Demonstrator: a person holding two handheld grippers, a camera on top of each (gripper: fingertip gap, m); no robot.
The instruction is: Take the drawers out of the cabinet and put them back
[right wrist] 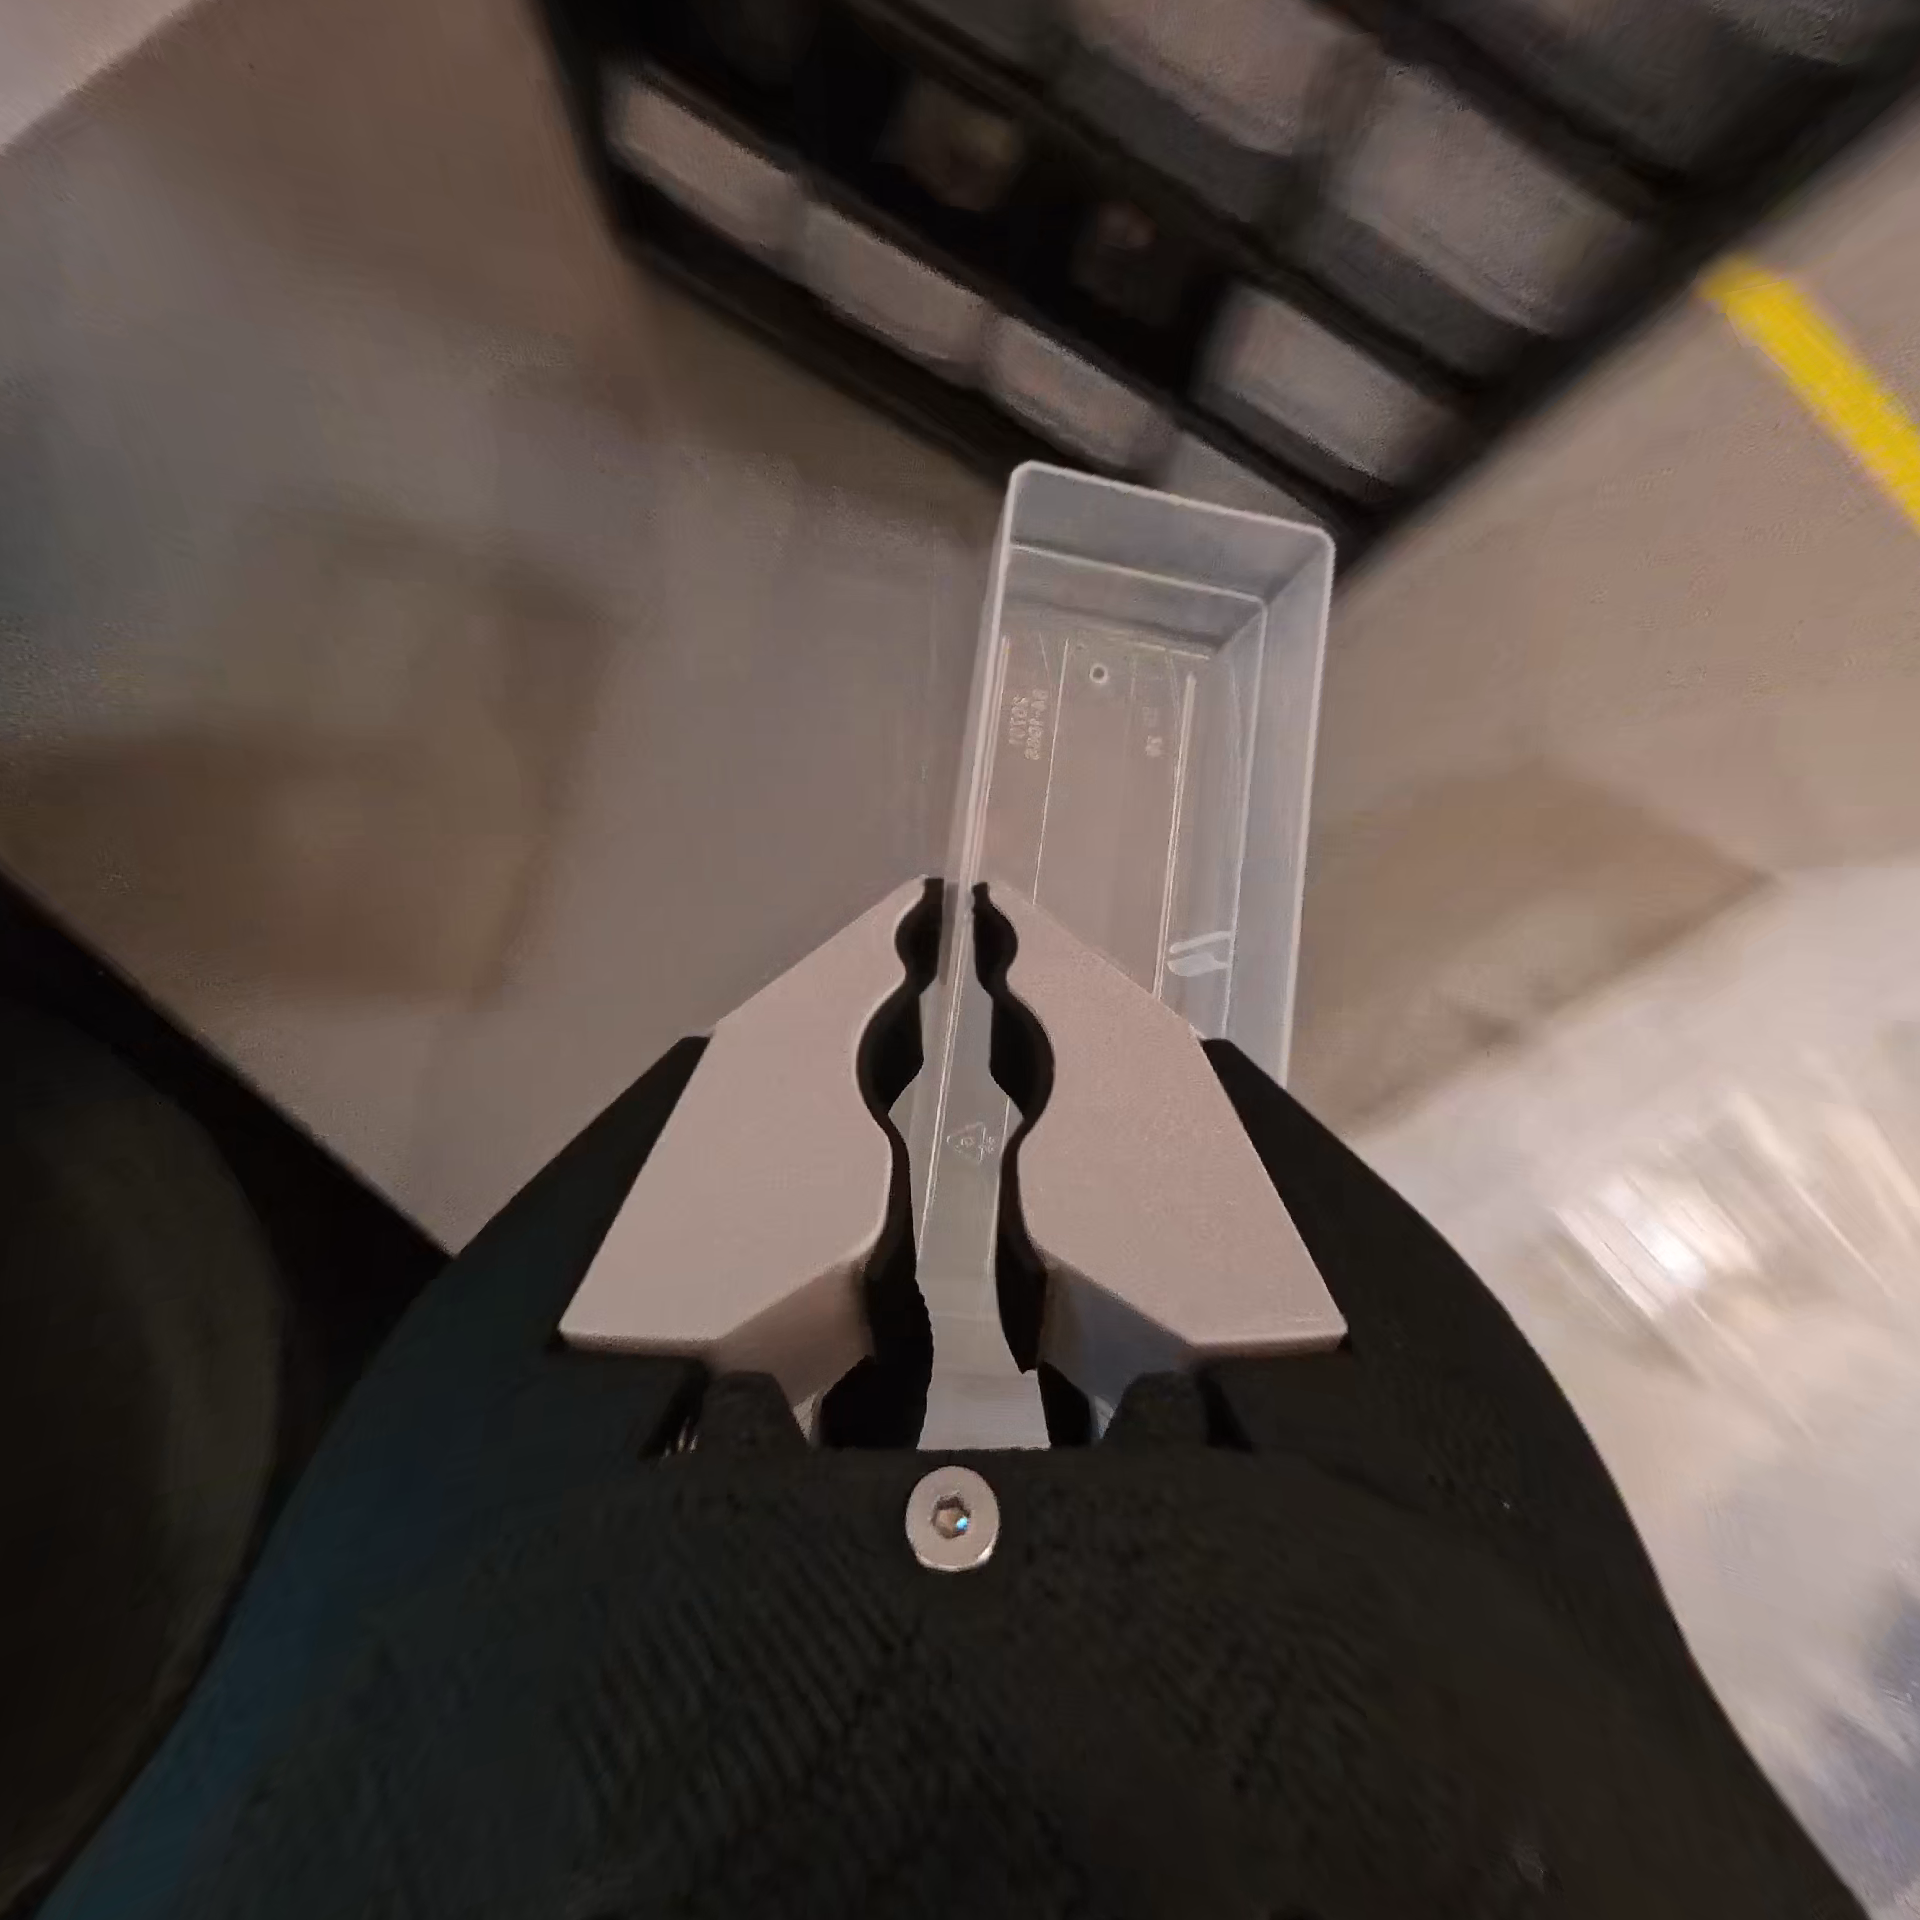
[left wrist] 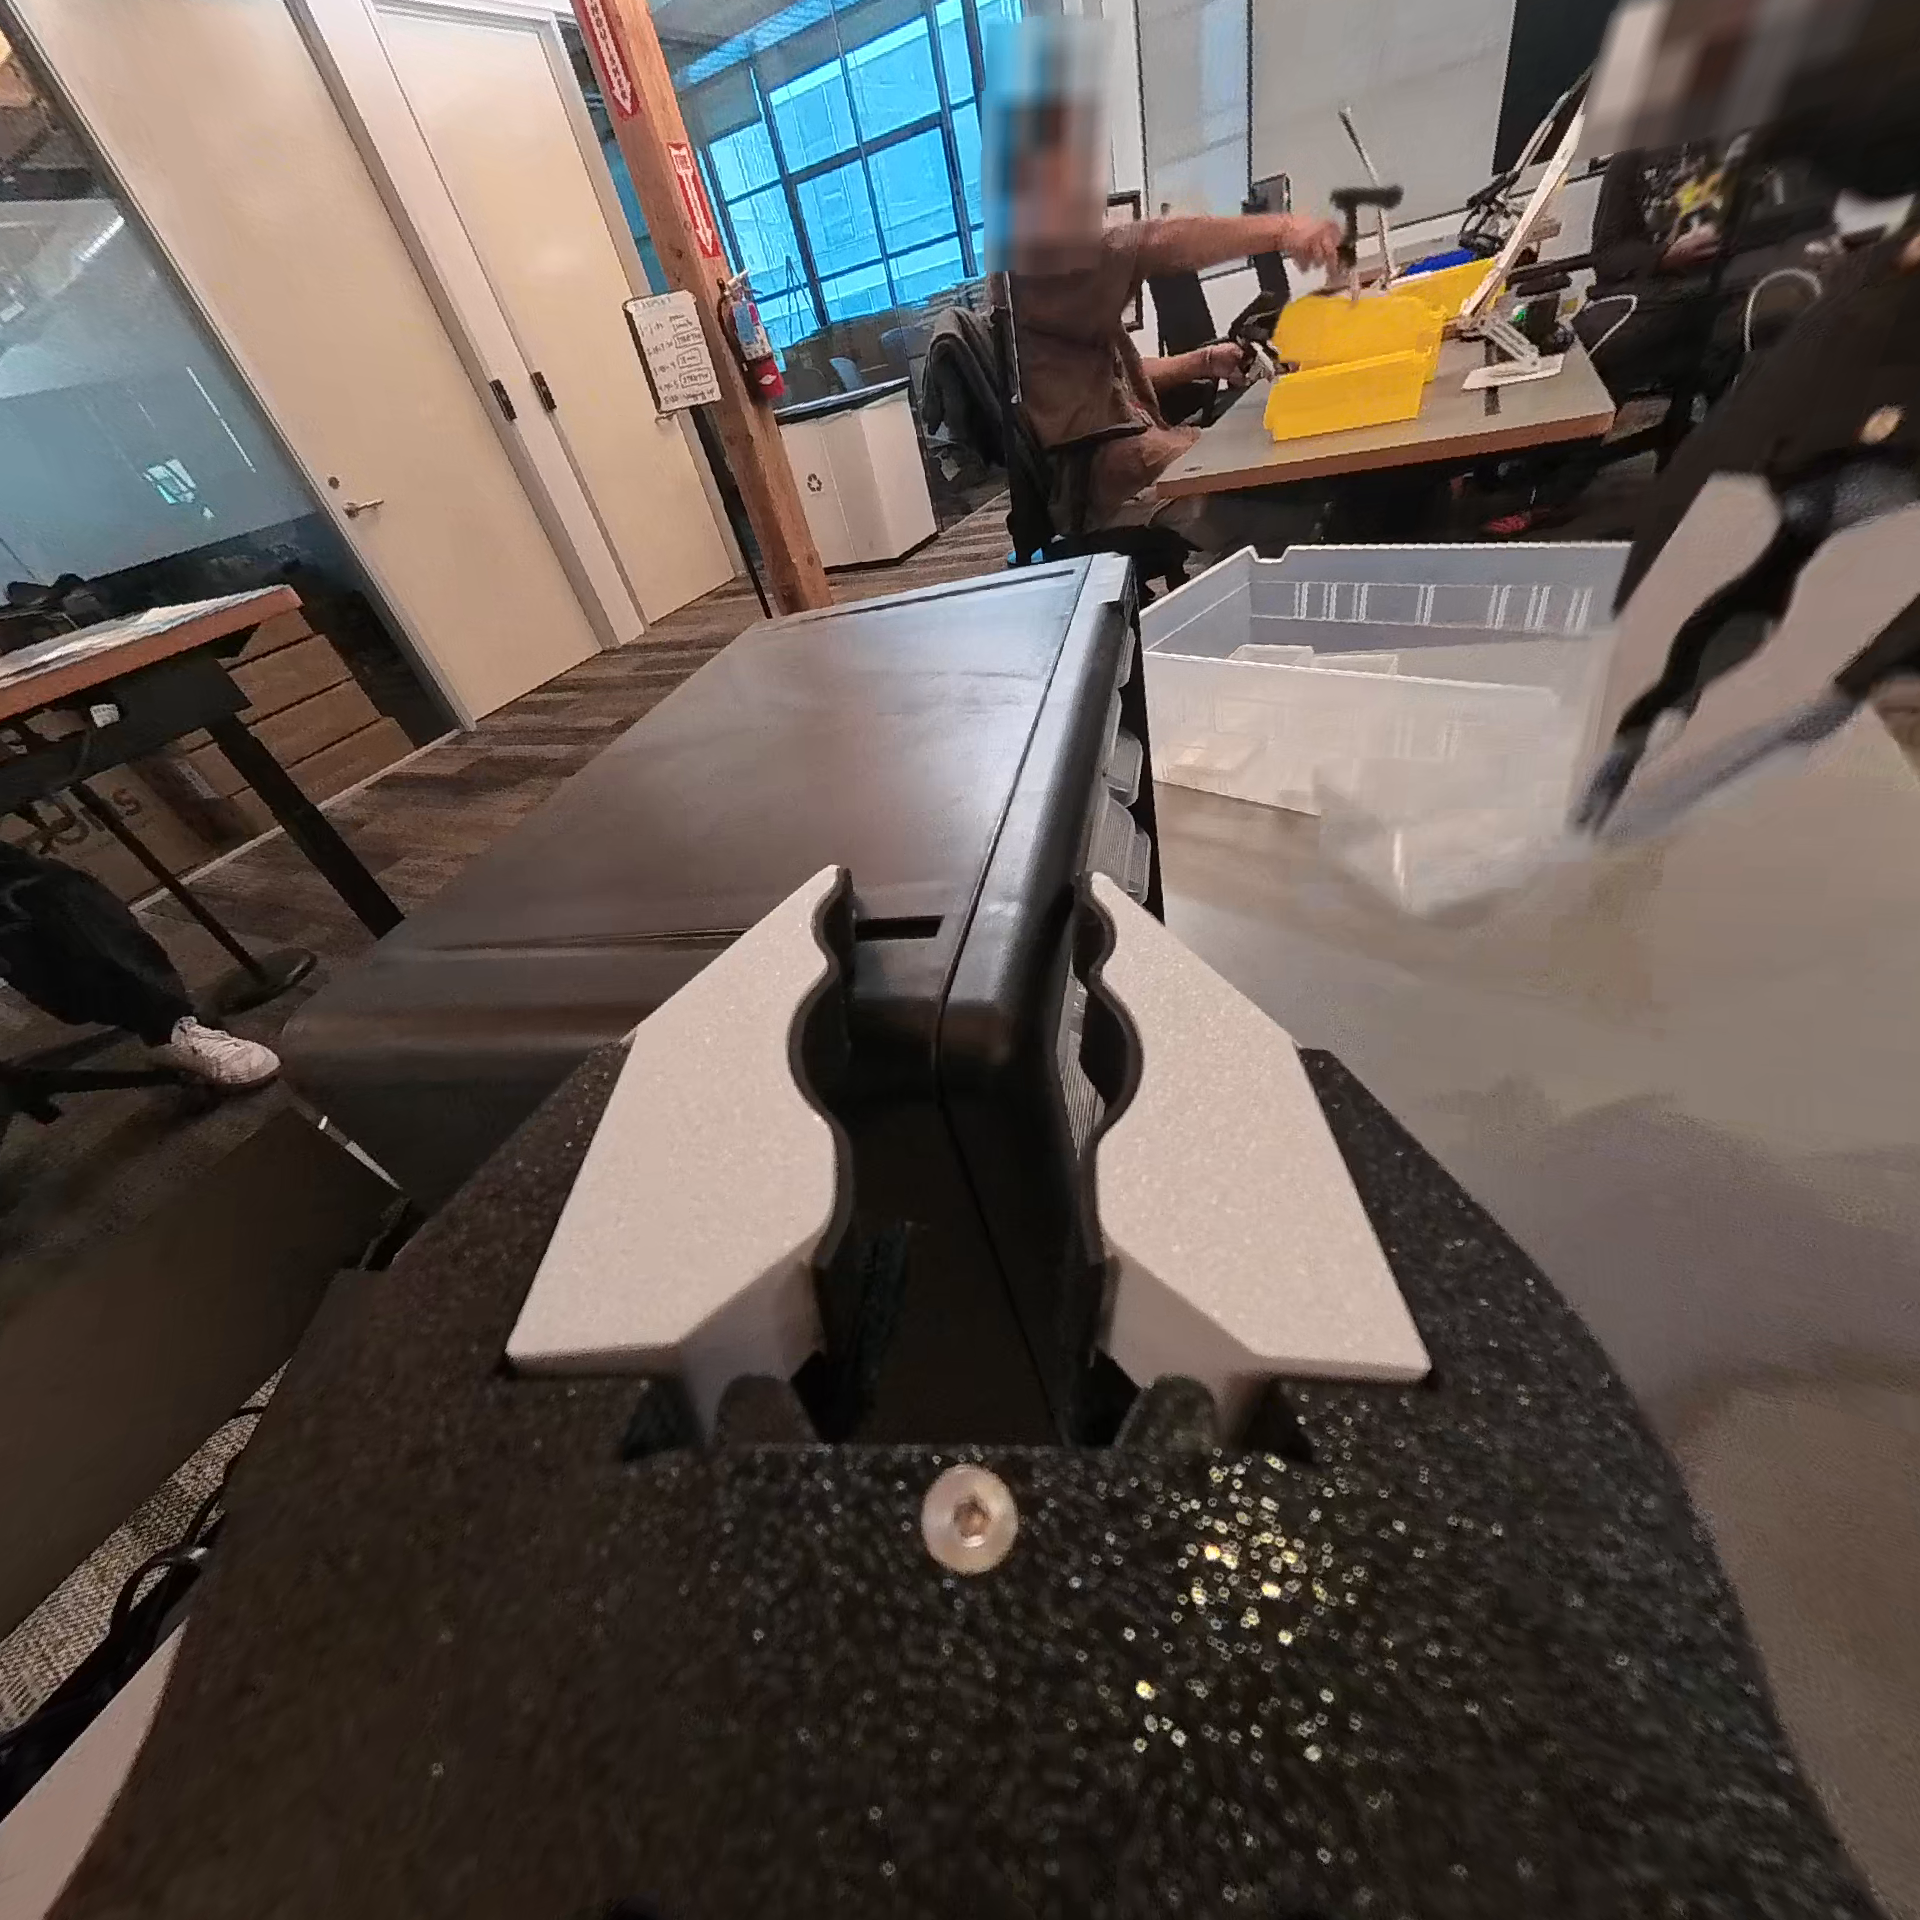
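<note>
Nearest my lens on the right side, the right tongs are pinched nearly closed on the side wall of a clear plastic drawer; the wall runs straight down the gap between the two grey fingers. I am holding the drawer out lengthwise ahead of me, open side up, its far end pointing toward the black cabinet. It hangs above the grey tabletop in front of the cabinet, clear of the cabinet face. The cabinet's rows of small drawers are blurred, and a couple of its slots look dark, though I cannot tell for sure that they are vacant.

On the left side, my left tongs sit fairly wide around the near top corner of the cabinet, one finger over its top panel, the other over the drawer face. I cannot tell whether the pads actually press on it.

To the right of the cabinet, in the left wrist view, a large translucent bin with smaller clear pieces inside rests on the tabletop. The right tongs show there too, blurred, above the tabletop beside that bin.
</note>
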